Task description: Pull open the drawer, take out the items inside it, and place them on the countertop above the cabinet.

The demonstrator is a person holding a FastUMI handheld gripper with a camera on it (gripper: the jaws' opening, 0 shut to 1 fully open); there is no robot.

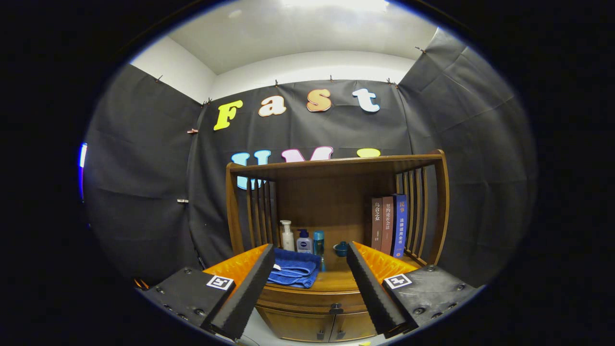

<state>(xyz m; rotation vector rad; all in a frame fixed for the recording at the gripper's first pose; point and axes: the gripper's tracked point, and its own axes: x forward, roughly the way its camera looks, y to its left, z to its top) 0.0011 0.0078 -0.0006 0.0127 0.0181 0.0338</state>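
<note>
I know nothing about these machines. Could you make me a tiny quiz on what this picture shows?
1. True or false: the claw is open, holding nothing.
2. What lies folded on the wooden countertop between the claw's fingers: (a) the blue towel, (b) a newspaper, (c) a plate?
3. How many upright books stand against the wooden cabinet's slatted side?

Key: 1 true. 2 a. 3 three.

Closed wooden drawer under countertop, dark knob centred.
</note>
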